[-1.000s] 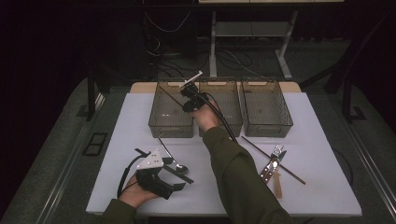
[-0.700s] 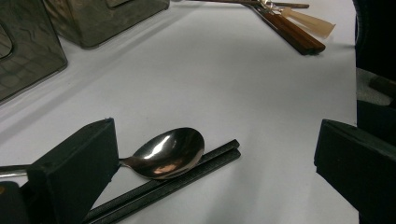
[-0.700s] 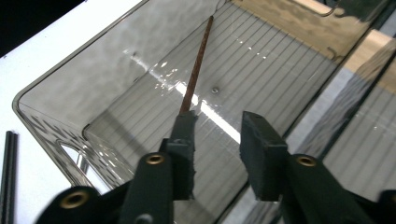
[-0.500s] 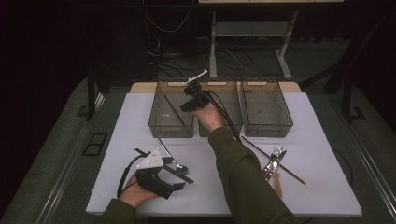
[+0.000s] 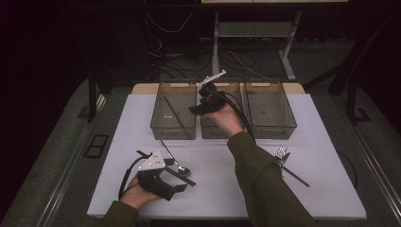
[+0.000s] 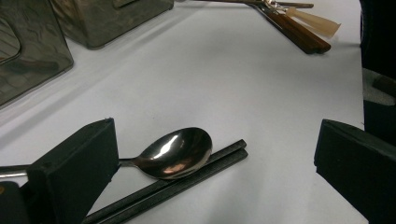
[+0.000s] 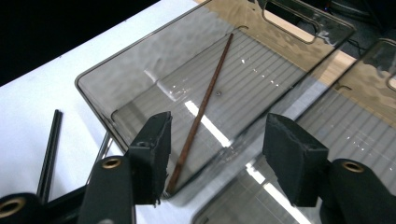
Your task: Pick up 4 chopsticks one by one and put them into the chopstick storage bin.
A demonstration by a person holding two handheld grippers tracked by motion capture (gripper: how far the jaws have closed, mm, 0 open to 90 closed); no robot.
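A brown chopstick (image 7: 201,112) lies slantwise on the floor of the left smoky bin (image 5: 173,112). My right gripper (image 5: 195,109) hovers over the rim between the left and middle bins. Its jaws have just been opening and stand apart with nothing between them (image 7: 217,135). Near the table's front left, my left gripper (image 5: 182,185) rests low and open. In the left gripper view, a metal spoon (image 6: 175,151) and a pair of black chopsticks (image 6: 182,179) lie on the table between its wide jaws (image 6: 217,140), untouched.
The middle bin (image 5: 222,127) and right bin (image 5: 269,111) stand in a row at the back of the white table (image 5: 213,189). A pile of cutlery with a fork and wooden handles (image 5: 283,158) lies at the right, beside the person's right sleeve.
The right gripper has lifted and drawn back to the right from the left bin, and its jaws have parted. The brown chopstick now lies in that bin. The left gripper has stayed put.
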